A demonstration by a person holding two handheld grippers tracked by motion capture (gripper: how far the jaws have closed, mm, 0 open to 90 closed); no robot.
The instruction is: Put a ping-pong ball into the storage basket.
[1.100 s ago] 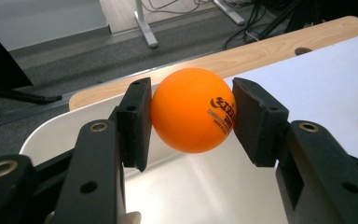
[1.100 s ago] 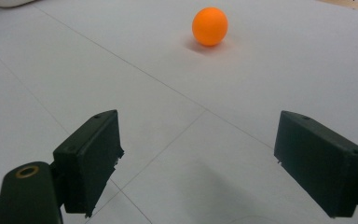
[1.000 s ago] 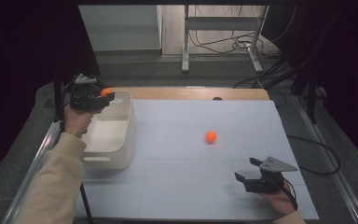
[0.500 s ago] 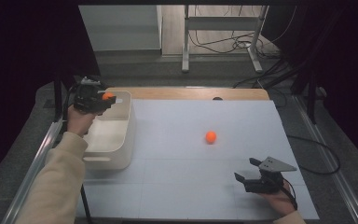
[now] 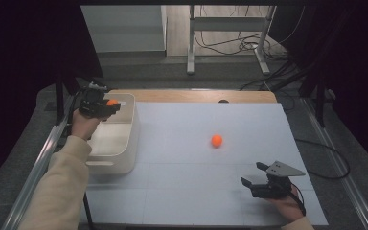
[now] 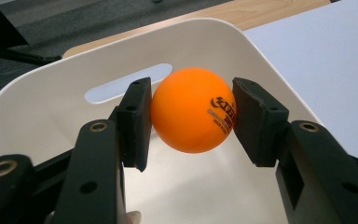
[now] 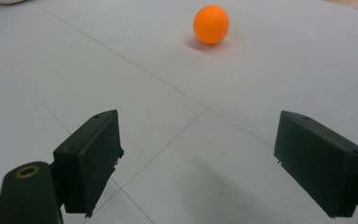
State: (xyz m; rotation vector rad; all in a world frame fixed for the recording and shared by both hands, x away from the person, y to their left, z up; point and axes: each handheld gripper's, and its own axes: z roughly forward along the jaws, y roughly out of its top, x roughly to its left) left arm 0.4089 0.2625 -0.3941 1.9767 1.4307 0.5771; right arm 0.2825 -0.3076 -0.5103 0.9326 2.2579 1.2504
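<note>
Holding an orange ball (image 6: 193,110) clamped in the left gripper (image 5: 106,106) over the white bin (image 5: 124,158), 9 o'clock. Next: release. Right gripper (image 5: 255,182) wide, second ball (image 5: 216,140) at its 11 o'clock.

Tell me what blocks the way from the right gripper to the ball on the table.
Nothing visible does. The right gripper has open jaws aimed at the ball, with bare table between them. The bin sits far to the side.

Left tool (image 5: 111,106) clamped; right tool (image 5: 255,176) wide apart.
</note>
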